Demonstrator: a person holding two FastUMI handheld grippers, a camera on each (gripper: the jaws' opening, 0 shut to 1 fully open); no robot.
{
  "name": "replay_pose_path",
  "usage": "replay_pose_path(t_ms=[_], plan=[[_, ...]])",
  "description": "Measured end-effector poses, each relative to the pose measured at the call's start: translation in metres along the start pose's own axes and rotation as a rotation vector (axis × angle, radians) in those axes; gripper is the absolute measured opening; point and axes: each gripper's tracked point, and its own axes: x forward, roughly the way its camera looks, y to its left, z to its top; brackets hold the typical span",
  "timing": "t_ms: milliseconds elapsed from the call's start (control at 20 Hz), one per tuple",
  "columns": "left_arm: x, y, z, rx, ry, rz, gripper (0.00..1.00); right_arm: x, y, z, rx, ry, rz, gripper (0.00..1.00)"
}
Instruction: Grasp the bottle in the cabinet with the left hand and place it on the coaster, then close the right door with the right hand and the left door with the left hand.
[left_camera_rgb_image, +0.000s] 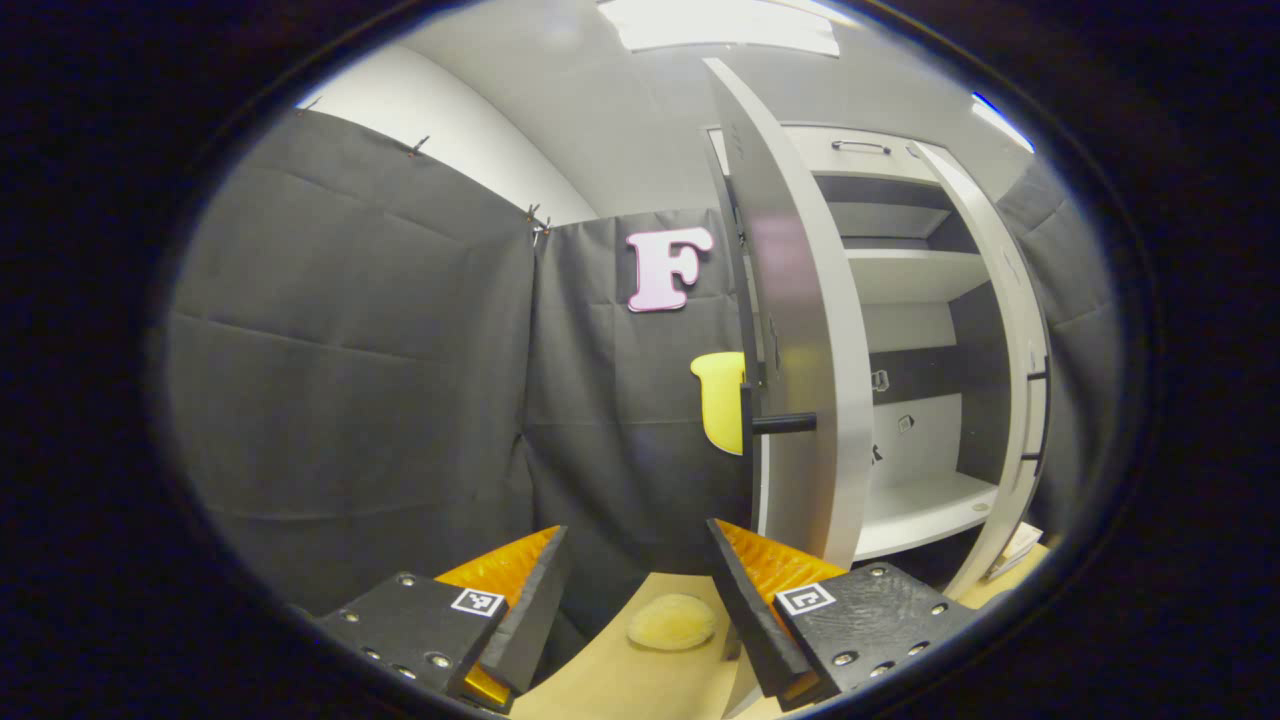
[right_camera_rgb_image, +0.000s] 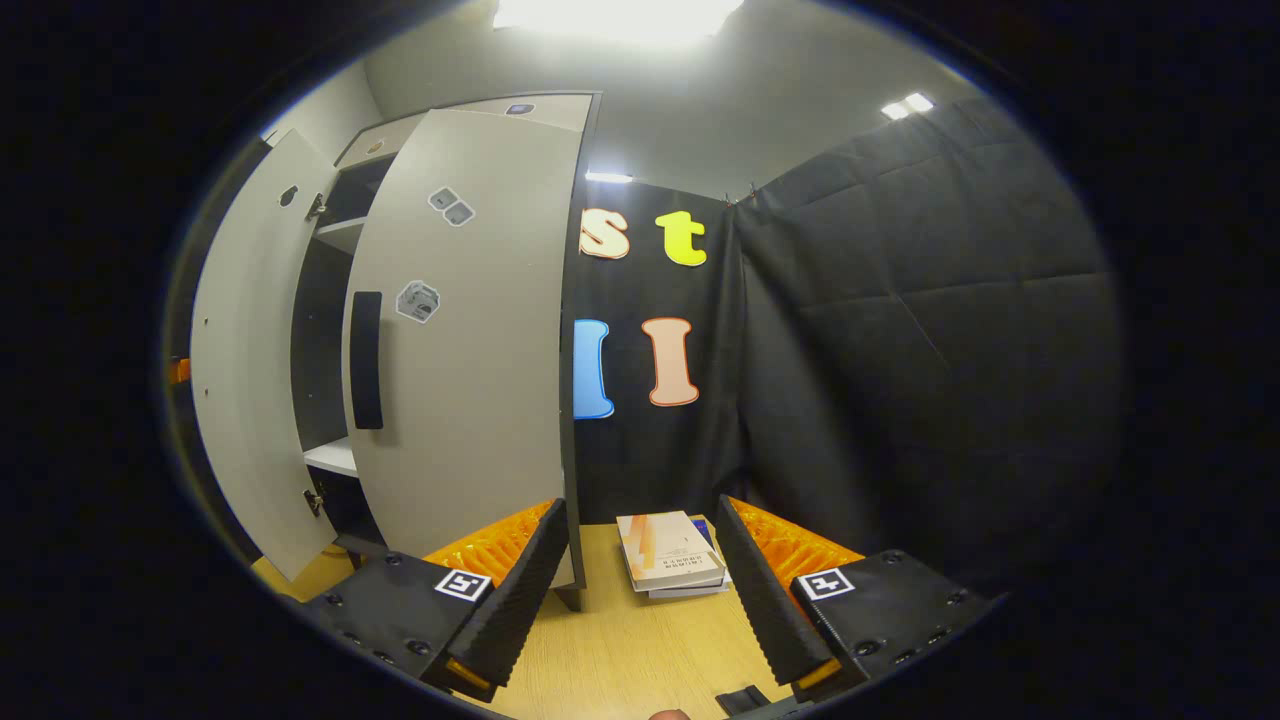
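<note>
On wooden table: round pale-yellow coaster (left_camera_rgb_image: 671, 620), bare. Both tall white cabinet doors (left_camera_rgb_image: 800, 330) wide open. Bottle's whereabouts impossible to tell. Left gripper (left_camera_rgb_image: 638, 590), right gripper (right_camera_rgb_image: 640, 575): fingers spread, holding nothing. All steps apparently outstanding.

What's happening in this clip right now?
A person holds two tongs before an open cabinet. The left tongs are open and empty above the coaster on the table. The right tongs are open too, facing the right door, which stands ajar, with books beyond.
</note>
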Motion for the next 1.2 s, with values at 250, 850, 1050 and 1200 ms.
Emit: replay_pose_path(t_ms=[250,850,1050,1200], plan=[[-0.007,-0.018,0.002,-0.001,0.005,-0.015,0.83,0.0,-0.007,-0.003,0.001,0.006,0.013,0.95],[-0.02,-0.065,0.008,-0.027,0.002,-0.06,0.83,0.0,-0.014,-0.003,-0.015,0.007,0.043,0.95],[-0.024,-0.084,0.007,-0.035,-0.001,-0.085,0.83,-0.002,-0.019,-0.003,-0.035,0.01,0.044,0.95],[-0.023,-0.106,0.007,-0.05,0.0,-0.112,0.83,-0.007,-0.024,-0.002,-0.036,0.01,0.051,0.95]])
